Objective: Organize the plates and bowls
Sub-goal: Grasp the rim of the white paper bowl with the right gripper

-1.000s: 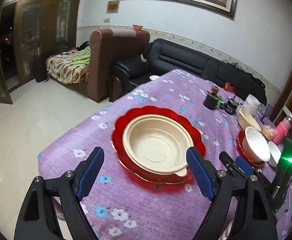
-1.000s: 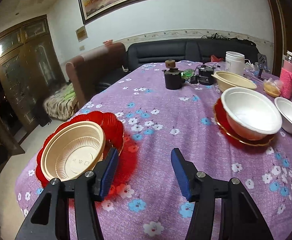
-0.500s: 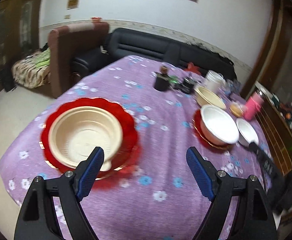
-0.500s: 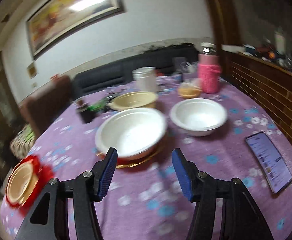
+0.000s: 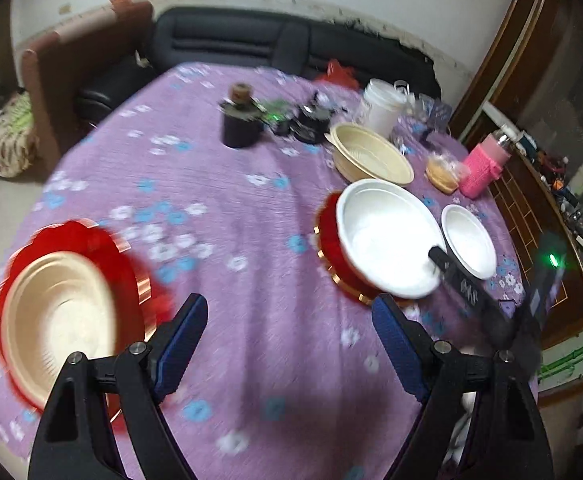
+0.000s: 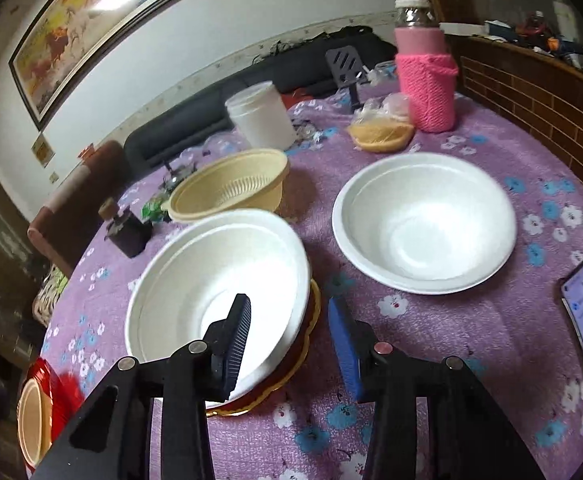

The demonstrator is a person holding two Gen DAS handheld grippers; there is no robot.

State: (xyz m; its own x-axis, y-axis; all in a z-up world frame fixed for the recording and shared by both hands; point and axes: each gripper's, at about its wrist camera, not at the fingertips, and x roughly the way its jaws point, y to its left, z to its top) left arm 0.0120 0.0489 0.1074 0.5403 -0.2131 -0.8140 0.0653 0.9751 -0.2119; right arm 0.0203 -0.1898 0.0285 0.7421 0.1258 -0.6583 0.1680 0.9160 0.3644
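Purple flowered table (image 5: 251, 208) in a sitting room, black sofa (image 5: 243, 40) at 12 o'clock.
Left view: left gripper (image 5: 287, 344) wide, empty; tan bowl (image 5: 59, 320) on red plate (image 5: 91, 240) at 9 o'clock. Right view: right gripper (image 6: 287, 332) straddles the white bowl (image 6: 211, 280) rim, not clamped; painting (image 6: 91, 12) at 11 o'clock.

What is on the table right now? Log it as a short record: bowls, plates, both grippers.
large white bowl: sits on a red gold-rimmed plate
small white bowl: directly on the purple tablecloth, apart from the large one
beige bowl: on the cloth behind the large white bowl, no plate under it
second beige bowl: on a red plate at the table's near left
right gripper: open, straddling the large white bowl's near rim
left gripper: open, empty, above bare cloth
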